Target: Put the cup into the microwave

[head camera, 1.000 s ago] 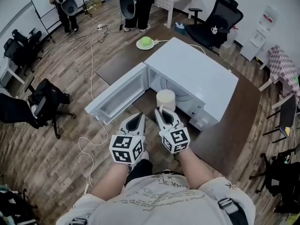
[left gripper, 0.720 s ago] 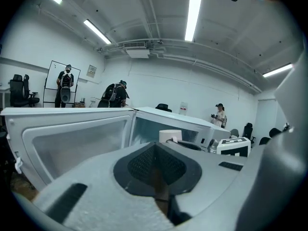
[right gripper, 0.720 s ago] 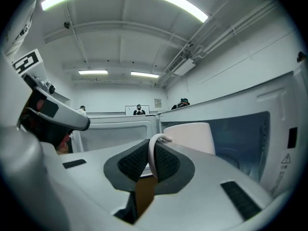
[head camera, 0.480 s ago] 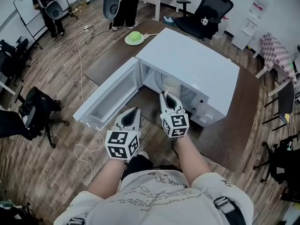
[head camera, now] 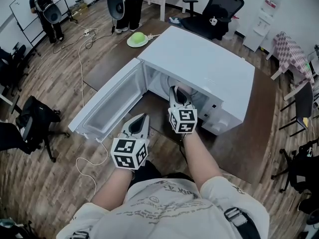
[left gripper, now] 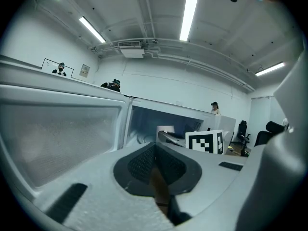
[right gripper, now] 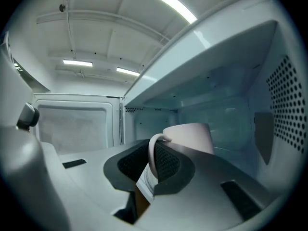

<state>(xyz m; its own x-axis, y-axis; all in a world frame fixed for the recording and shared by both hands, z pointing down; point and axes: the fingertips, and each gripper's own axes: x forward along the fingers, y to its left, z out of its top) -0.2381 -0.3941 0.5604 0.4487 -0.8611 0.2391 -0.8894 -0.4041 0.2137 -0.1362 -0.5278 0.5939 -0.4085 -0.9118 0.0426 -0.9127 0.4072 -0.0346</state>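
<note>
White microwave [head camera: 209, 73] door [head camera: 107, 106] hangs open on its left side; left gripper [head camera: 142, 119] sits just outside the microwave mouth, jaws together, empty. Right gripper [head camera: 177, 91] reaches into the microwave, pinching the handle of the cup [right gripper: 190, 137], cup inside.

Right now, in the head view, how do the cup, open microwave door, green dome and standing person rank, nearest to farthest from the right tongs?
1. Cup: handle pinched in the right tongs, inside the microwave.
2. Open microwave door: to the left.
3. Green dome: past the microwave's far corner.
4. Standing person: farthest back.
</note>
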